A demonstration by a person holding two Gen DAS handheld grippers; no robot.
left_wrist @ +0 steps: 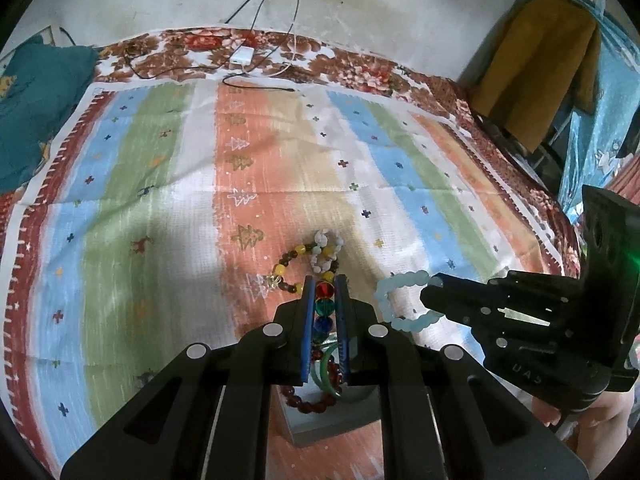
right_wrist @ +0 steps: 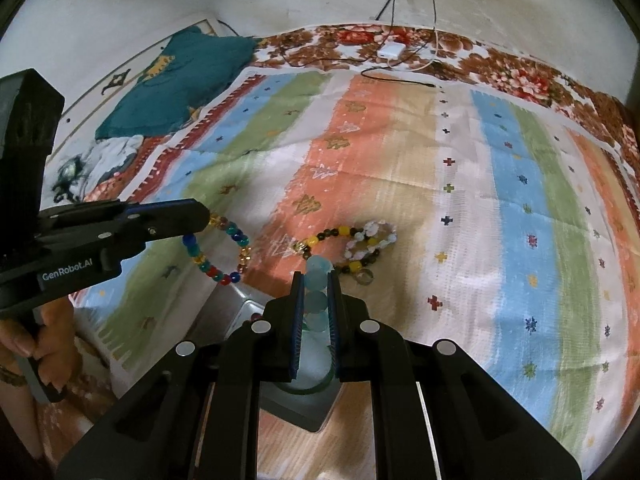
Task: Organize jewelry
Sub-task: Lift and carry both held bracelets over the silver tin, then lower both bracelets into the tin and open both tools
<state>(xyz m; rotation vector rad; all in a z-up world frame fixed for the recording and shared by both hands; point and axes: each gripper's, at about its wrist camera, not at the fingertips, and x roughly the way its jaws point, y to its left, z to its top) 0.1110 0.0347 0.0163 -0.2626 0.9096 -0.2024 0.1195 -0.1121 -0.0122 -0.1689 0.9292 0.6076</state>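
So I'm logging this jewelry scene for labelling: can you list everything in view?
Multicolour bead bracelet: 1, red/green/blue/amber, held by left gripper.
Pale blue bead bracelet: 1, held by right gripper.
Yellow-and-dark bead bracelet: 1, on cloth.
White bead bracelet: 1, overlapping the yellow one.
Grey tray: 1, near edge, holding dark red bracelet and green bangle.
Striped cloth: 1, pastel.
Charger: 1, white, far edge.
Left gripper: shut.
Right gripper: shut.
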